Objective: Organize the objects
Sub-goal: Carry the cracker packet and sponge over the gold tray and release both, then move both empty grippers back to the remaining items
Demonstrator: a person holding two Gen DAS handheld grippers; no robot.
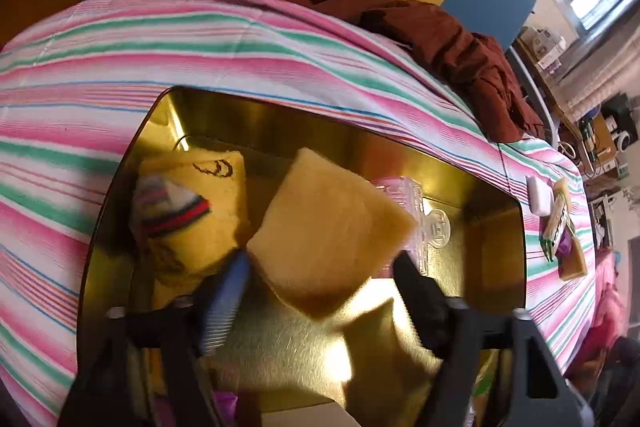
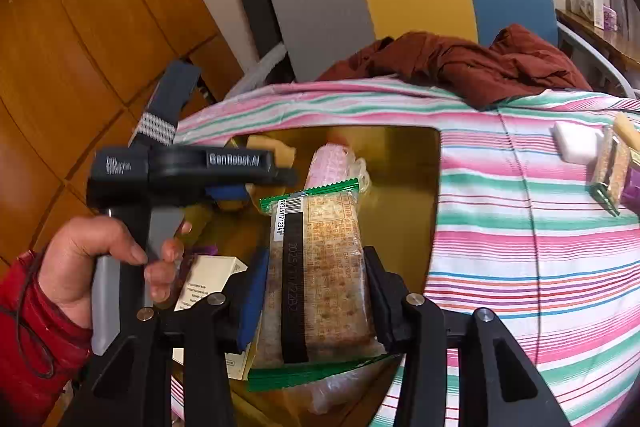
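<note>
A home bedroom: striped bedsheet point(image 1: 280, 39), rumpled brown garment point(image 2: 460, 63), wooden floor point(image 2: 80, 27).

A tabletop point(image 1: 240, 51) draped in a cloth striped pink, green and white carries a shallow gold tray point(image 1: 500, 227) near the front. At the far edge lies a crumpled rust-brown garment point(image 1: 452, 43). Off to the right side rest a white bar point(image 2: 576, 141), a wrapped cracker pack point(image 2: 610, 171) and a purple item point(image 2: 632, 187).

A cracker packet point(image 2: 320, 267) is clamped between the jaws of the right gripper point(image 2: 316, 291) above a gold tray point(image 2: 416, 187) on the striped tabletop point(image 2: 520, 247). To the left, the left gripper point(image 2: 192, 167) is held by a hand point(image 2: 92, 259).
</note>
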